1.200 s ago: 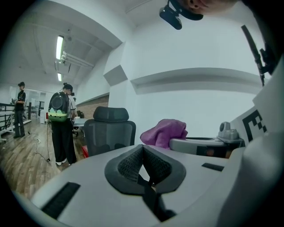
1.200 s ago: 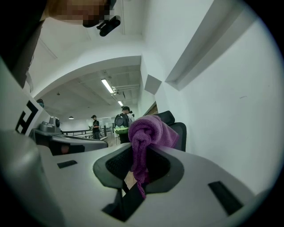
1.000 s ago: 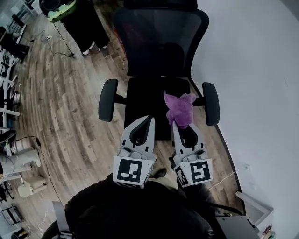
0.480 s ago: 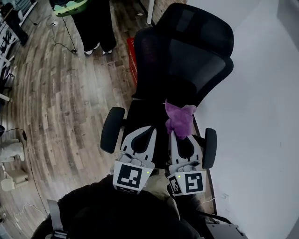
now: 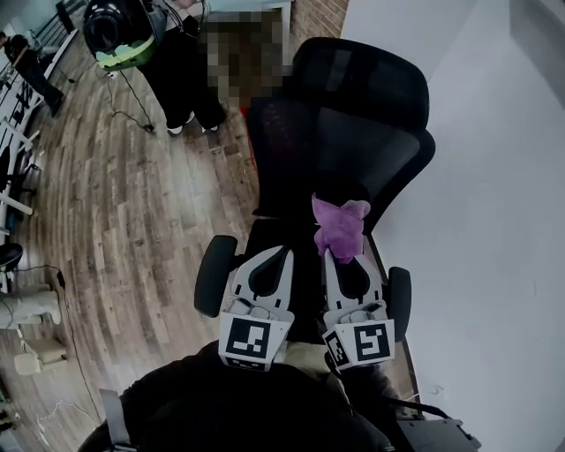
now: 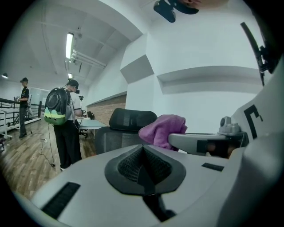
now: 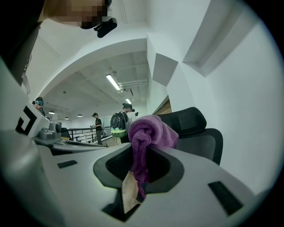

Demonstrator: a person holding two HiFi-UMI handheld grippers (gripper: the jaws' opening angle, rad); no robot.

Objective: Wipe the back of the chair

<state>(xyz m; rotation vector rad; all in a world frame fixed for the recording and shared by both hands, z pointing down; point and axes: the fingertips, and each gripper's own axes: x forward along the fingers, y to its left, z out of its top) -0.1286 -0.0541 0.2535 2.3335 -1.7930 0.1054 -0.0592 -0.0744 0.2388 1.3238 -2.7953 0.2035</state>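
Note:
A black mesh office chair with a headrest [image 5: 353, 79] stands below me against a white wall; its back [image 5: 340, 154] faces me, also seen as the chair back [image 7: 202, 137] and the chair back [image 6: 120, 131] in the gripper views. My right gripper [image 5: 338, 253] is shut on a purple cloth [image 5: 340, 225], which bunches up over its tip just short of the chair back; the purple cloth [image 7: 148, 133] hangs between the jaws. Beside it, my left gripper [image 5: 281, 252] is shut and holds nothing, over the seat [image 5: 274, 238].
Armrests [image 5: 214, 274] flank the seat. A white wall [image 5: 494, 221] runs along the right. A person with a black and green backpack [image 5: 119, 26] stands on the wood floor [image 5: 124, 212] at the upper left. Cables and furniture lie at the far left.
My view has swung so the chair back and headrest rose and turned toward the wall. Both grippers with the cloth have come closer to the chair back.

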